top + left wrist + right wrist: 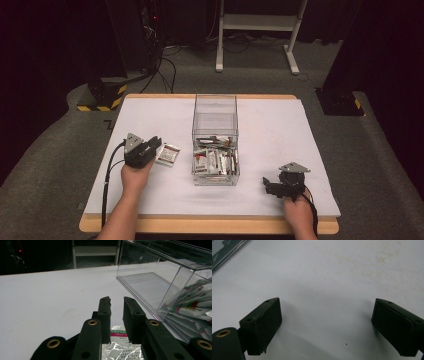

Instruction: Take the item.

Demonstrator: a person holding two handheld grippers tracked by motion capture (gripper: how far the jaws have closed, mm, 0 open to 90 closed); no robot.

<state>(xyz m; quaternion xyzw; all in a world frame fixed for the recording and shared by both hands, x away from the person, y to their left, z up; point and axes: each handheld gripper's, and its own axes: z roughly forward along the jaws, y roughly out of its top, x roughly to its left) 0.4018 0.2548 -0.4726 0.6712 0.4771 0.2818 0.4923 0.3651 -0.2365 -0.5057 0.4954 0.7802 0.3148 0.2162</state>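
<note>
A small white and silver packet (167,154) with red print lies flat on the white table (275,130), just left of a clear plastic box (215,107). My left gripper (156,142) rests at the packet's left edge. In the left gripper view its jaws (117,300) stand a little apart, and the packet (120,345) lies on the table under the gap, not pinched. The box (155,282) holds several similar packets (215,160) heaped in its near half. At the table's front right, my right gripper (267,185) stands wide open (327,302) over bare table.
The box's far half is bare, as the left gripper view shows beside the packets (192,307). Beyond the table stand a white frame (260,22), cables and dark equipment on the grey floor. The table's wooden front edge (210,225) runs near the person's forearms.
</note>
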